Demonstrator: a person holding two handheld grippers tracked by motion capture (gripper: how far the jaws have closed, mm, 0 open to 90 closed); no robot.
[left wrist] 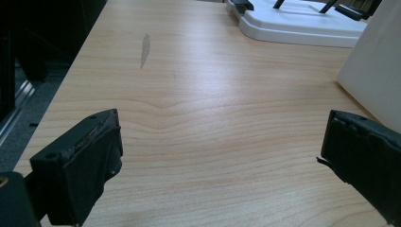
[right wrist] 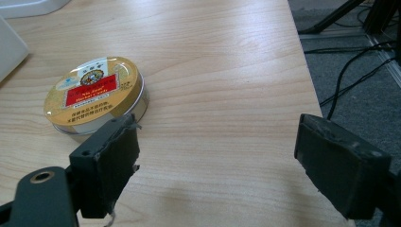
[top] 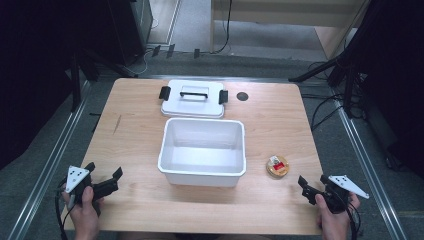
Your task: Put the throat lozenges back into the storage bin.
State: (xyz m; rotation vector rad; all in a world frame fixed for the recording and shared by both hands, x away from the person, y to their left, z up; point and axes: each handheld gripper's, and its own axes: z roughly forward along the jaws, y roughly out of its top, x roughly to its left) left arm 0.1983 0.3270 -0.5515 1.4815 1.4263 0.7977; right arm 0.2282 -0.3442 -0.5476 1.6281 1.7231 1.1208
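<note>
Two grippers are hovering over the worktop (top: 140, 125), either side of the bin (top: 203, 151). Behind the bin, the lid (top: 193, 99) is lying flat. Right of the bin, the tin (right wrist: 96, 95) is sitting just beside the right gripper (right wrist: 215, 163), jaws gaping, empty. Left gripper (left wrist: 222, 156): jaws gaping, empty.

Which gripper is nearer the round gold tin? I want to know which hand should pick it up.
Right. The right gripper sits open just beside the round gold tin, at the table's near right corner. The left gripper is open across the white bin, near the left corner.
</note>
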